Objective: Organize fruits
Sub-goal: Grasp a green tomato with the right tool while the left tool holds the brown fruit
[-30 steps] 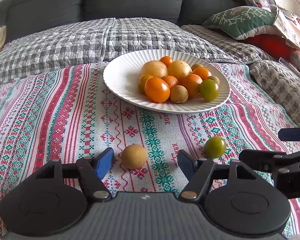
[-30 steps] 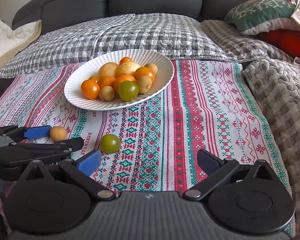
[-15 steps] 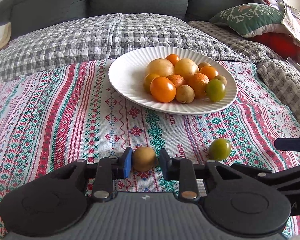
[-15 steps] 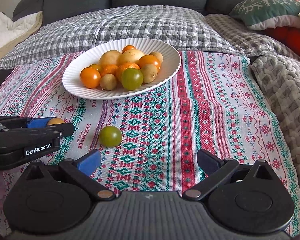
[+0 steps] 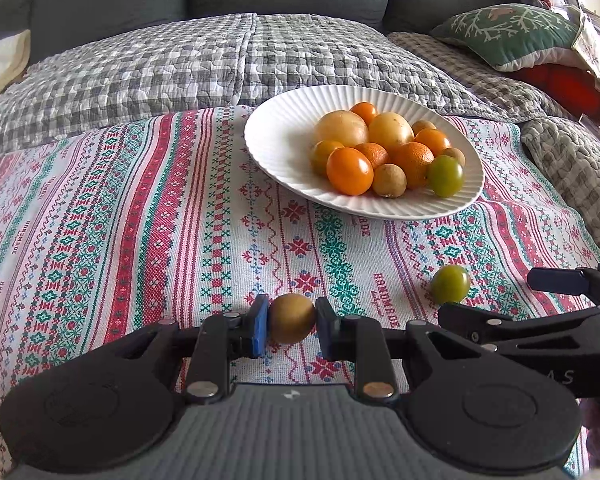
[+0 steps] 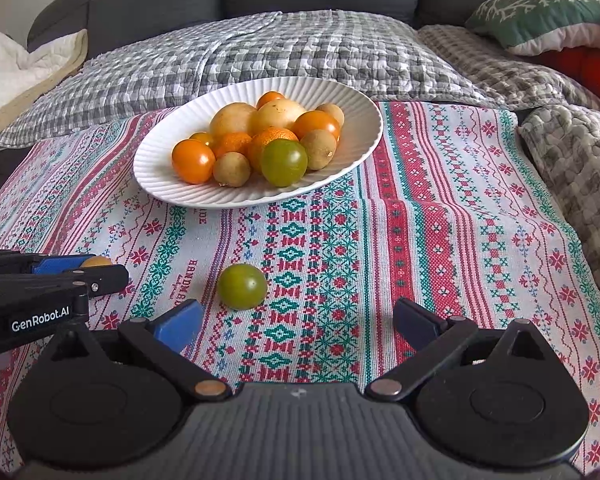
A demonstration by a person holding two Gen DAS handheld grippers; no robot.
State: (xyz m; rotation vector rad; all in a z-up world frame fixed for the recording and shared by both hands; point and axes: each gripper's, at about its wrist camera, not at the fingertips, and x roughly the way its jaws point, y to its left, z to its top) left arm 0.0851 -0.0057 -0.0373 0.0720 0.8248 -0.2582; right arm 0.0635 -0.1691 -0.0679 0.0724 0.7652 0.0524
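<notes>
Most fruits are already gathered on the white plate [image 5: 284, 148]. A small brown fruit [image 5: 291, 318] is clamped between the left gripper [image 5: 291, 326] fingers at lower centre. The green tomato [image 6: 242, 286] is left on the cloth, before the wide-open, empty right gripper [image 6: 296, 322].

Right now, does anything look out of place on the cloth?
One green tomato lies loose on the patterned cloth, apart from the fruit piled on the white plate. Nothing spilled or damaged. The left gripper grips a small brown fruit.
</notes>
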